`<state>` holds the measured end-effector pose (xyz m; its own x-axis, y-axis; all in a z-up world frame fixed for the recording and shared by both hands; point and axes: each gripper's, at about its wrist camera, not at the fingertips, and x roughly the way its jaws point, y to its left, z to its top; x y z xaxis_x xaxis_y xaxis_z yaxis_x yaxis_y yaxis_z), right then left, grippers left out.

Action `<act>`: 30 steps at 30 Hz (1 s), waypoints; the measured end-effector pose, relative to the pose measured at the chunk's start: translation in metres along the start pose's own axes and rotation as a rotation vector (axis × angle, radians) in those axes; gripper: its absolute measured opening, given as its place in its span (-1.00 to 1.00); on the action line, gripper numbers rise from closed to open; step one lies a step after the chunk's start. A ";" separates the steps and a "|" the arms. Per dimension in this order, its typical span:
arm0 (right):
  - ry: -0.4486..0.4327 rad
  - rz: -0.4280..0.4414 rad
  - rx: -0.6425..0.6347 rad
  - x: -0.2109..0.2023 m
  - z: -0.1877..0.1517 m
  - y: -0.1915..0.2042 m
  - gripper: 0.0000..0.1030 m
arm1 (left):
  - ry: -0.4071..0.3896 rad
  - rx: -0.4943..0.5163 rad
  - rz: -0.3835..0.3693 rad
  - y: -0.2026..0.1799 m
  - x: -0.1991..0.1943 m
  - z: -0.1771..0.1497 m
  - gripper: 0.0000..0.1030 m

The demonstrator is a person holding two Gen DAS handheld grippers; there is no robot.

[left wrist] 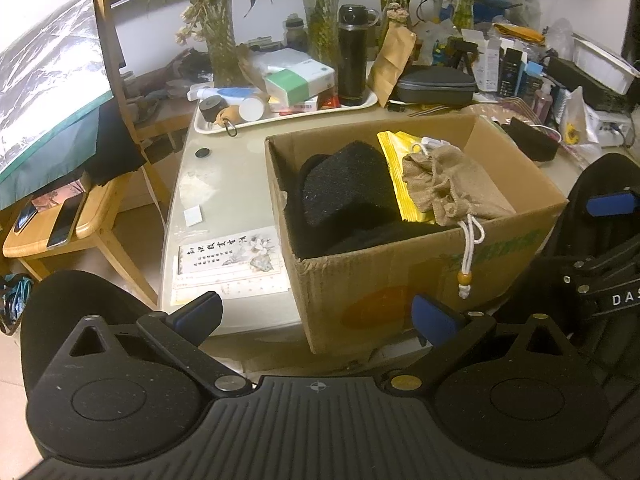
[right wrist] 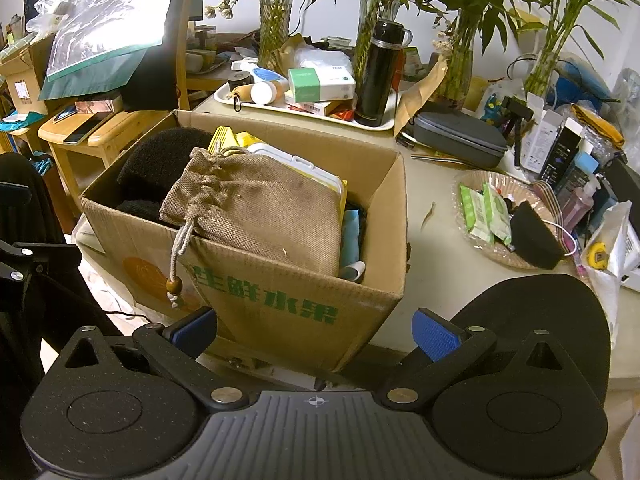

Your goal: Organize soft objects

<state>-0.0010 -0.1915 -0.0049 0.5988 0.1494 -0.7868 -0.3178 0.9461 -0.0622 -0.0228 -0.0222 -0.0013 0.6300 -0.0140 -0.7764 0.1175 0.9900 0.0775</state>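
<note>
A pale table (left wrist: 224, 184) carries an open cardboard box (right wrist: 280, 300) near its front edge, green characters printed on the side facing the right wrist camera. Inside it, black foam pieces (left wrist: 344, 184) fill the left part; a yellow packet (left wrist: 394, 156) stands behind a burlap drawstring pouch (right wrist: 264, 208), which lies on top of a white-lidded pack (right wrist: 304, 168). The pouch's cord with a wooden bead (right wrist: 174, 286) hangs over the box's front wall.

Behind the box, a white tray (right wrist: 280, 110) holds a black flask (right wrist: 378, 76), a green-and-white carton (right wrist: 320, 84) and small bottles. To its right lies a grey zip case (right wrist: 456, 136). A glass dish (right wrist: 464, 200) further right holds green sachets (right wrist: 484, 212) and another black foam block (right wrist: 536, 240), well apart from the box.

The left gripper (left wrist: 318, 312) and right gripper (right wrist: 316, 326) both hover at the box's near side, jaws spread wide, holding nothing.
</note>
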 end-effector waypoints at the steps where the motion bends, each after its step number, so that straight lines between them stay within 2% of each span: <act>1: 0.000 0.000 0.000 0.000 0.000 0.000 1.00 | 0.000 0.001 0.000 0.000 0.000 0.000 1.00; 30: 0.002 0.004 0.011 0.003 0.000 -0.002 1.00 | 0.012 -0.002 0.006 0.000 0.003 -0.001 1.00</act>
<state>0.0016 -0.1933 -0.0073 0.5962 0.1523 -0.7883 -0.3119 0.9486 -0.0527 -0.0215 -0.0217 -0.0045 0.6212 -0.0060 -0.7836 0.1121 0.9904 0.0813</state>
